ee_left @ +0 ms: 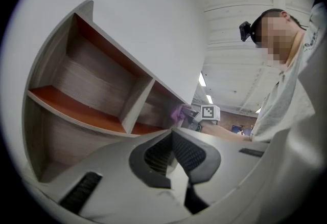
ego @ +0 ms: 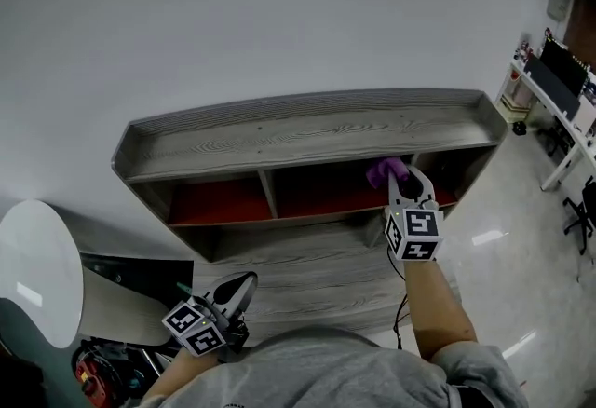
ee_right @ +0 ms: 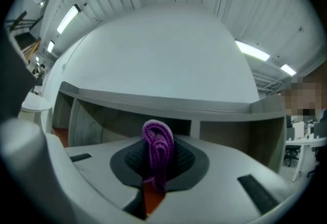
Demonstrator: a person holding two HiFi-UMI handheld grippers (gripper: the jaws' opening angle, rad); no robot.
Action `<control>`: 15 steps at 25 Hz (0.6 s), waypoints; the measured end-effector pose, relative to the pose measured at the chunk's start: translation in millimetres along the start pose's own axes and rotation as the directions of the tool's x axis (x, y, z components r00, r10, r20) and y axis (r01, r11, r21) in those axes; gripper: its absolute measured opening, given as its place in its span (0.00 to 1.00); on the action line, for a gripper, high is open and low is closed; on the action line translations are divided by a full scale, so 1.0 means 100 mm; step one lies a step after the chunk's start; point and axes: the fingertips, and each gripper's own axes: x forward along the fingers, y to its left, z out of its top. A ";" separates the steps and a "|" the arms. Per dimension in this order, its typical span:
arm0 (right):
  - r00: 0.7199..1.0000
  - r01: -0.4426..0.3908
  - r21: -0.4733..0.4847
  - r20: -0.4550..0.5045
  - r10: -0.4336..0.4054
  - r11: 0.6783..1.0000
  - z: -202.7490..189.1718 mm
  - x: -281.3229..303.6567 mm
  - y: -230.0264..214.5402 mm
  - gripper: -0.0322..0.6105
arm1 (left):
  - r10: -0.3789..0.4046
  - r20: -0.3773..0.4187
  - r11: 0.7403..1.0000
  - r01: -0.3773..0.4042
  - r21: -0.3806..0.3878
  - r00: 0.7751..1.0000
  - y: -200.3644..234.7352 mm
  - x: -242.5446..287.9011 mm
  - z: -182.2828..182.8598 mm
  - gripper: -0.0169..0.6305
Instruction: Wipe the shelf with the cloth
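A grey wood-grain shelf unit (ego: 307, 122) with orange-red inner boards stands against the white wall. My right gripper (ego: 402, 175) reaches into the middle compartment, shut on a purple cloth (ego: 384, 170). In the right gripper view the cloth (ee_right: 158, 152) is pinched upright between the dark pads, in front of the shelf's top board (ee_right: 163, 99). My left gripper (ego: 235, 289) hangs low at the lower left, away from the shelf, jaws closed on nothing. From the left gripper view the shelf (ee_left: 92, 100), the cloth (ee_left: 177, 112) and the right gripper (ee_left: 196, 115) show beyond my left gripper (ee_left: 172, 159).
A round white tabletop (ego: 37, 271) sits at the far left, with dark clutter (ego: 112, 364) below it. White desks and black chairs (ego: 568, 127) stand at the far right on a glossy floor. The person's torso (ee_left: 291, 95) fills the right of the left gripper view.
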 end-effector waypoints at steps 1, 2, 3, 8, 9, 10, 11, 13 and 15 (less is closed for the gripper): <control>0.998 -0.047 0.025 -0.029 0.047 0.999 -0.09 -0.01 0.10 0.14 | -0.004 0.008 1.000 0.004 0.004 1.000 0.06 -0.07 0.04 0.06; 0.993 -0.098 0.059 -0.056 0.101 0.993 -0.18 -0.04 0.23 0.14 | -0.009 0.014 1.000 0.009 0.009 1.000 0.12 -0.14 0.07 0.06; 0.984 -0.150 0.098 -0.079 0.158 0.984 -0.28 -0.08 0.36 0.14 | -0.013 0.018 1.000 0.013 0.012 1.000 0.19 -0.22 0.10 0.06; 0.918 -0.332 0.233 -0.142 0.369 0.914 -0.72 -0.41 1.00 0.14 | -0.017 0.015 1.000 0.017 0.005 1.000 0.53 -0.51 0.16 0.06; 0.906 -0.355 0.245 -0.149 0.397 0.902 -0.78 -0.49 1.09 0.14 | -0.015 0.012 1.000 0.015 0.009 1.000 0.57 -0.54 0.17 0.06; 0.894 -0.375 0.259 -0.154 0.422 0.890 -0.82 -0.57 1.16 0.14 | -0.012 0.010 1.000 0.011 0.018 1.000 0.59 -0.55 0.18 0.06; 0.882 -0.392 0.275 -0.157 0.444 0.878 -0.87 -0.65 1.19 0.14 | -0.008 0.009 0.999 0.008 0.031 1.000 0.59 -0.55 0.19 0.06; 0.864 -0.417 0.309 -0.158 0.479 0.855 -0.95 -0.84 1.18 0.14 | -0.002 0.011 0.998 0.001 0.055 1.000 0.50 -0.53 0.20 0.06; 0.849 -0.433 0.341 -0.156 0.505 0.834 -1.03 -1.05 1.10 0.14 | 0.006 0.015 0.998 -0.007 0.069 1.000 0.31 -0.49 0.19 0.06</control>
